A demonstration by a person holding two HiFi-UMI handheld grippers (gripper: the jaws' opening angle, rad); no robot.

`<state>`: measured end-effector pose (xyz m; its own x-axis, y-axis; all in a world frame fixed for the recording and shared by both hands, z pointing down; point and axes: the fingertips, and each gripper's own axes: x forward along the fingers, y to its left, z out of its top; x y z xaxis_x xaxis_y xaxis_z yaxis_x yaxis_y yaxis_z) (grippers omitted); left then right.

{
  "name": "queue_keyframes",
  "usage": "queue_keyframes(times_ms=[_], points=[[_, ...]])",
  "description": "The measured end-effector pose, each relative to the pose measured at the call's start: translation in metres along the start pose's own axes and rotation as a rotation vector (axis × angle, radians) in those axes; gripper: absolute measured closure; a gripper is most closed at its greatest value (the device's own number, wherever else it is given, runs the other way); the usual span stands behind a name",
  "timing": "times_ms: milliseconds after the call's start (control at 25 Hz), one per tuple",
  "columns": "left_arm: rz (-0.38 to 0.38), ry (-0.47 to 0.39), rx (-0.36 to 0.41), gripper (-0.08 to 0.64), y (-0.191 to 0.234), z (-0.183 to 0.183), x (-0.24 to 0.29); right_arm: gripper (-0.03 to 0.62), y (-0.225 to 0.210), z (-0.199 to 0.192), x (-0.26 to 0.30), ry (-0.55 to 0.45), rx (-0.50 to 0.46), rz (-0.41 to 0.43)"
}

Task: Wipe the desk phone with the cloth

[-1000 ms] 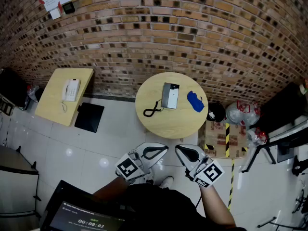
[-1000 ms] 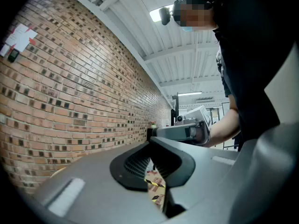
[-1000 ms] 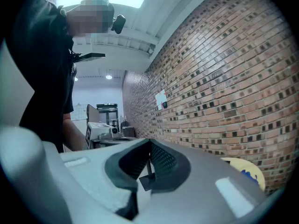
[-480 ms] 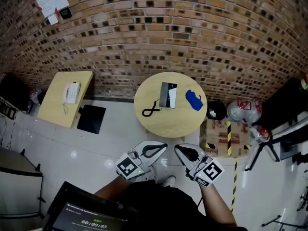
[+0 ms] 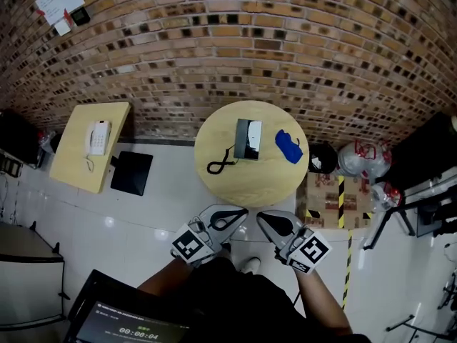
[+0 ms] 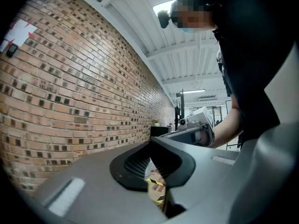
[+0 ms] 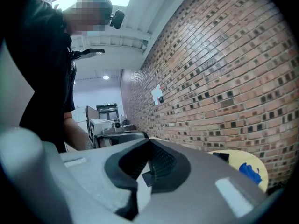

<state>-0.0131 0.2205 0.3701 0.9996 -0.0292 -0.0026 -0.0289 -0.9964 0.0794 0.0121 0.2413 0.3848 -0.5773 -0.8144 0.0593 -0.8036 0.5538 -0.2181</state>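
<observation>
A grey and black desk phone (image 5: 248,138) lies on the round wooden table (image 5: 250,184), its coiled cord (image 5: 220,164) trailing to the left. Just right of the phone is a crumpled blue cloth (image 5: 288,147). Both grippers hang close to my body at the table's near edge, well short of phone and cloth. My left gripper (image 5: 241,213) is shut and holds nothing. My right gripper (image 5: 263,217) is shut and empty too. The right gripper view catches the cloth (image 7: 250,172) and the table's edge (image 7: 236,158) at its far right.
A brick wall (image 5: 235,56) runs behind the table. A rectangular table (image 5: 75,166) at the left carries a white phone (image 5: 96,136), with a black panel (image 5: 132,172) beside it. A taped cardboard box (image 5: 335,199), plastic bags (image 5: 360,163) and a dark bin (image 5: 321,164) crowd the right.
Both grippers have edged a little closer to the round table's near edge. Their jaws stay shut, and the phone and cloth have not moved.
</observation>
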Motion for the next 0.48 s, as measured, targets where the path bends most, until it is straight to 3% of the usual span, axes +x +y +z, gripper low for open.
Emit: queue_keyframes(times_ms=[200, 320, 480], points=[[-0.038, -0.014, 0.022, 0.558, 0.063, -0.002, 0.013, 0.591, -0.050, 0.002, 0.047, 0.018, 0.060, -0.019], [-0.054, -0.014, -0.006, 0.558, 0.100, -0.005, 0.013, 0.591, -0.082, -0.007, 0.077, 0.060, 0.083, -0.050], [-0.064, -0.007, -0.049, 0.558, 0.144, -0.020, 0.017, 0.567, -0.136, -0.028, 0.103, 0.128, 0.019, -0.217]])
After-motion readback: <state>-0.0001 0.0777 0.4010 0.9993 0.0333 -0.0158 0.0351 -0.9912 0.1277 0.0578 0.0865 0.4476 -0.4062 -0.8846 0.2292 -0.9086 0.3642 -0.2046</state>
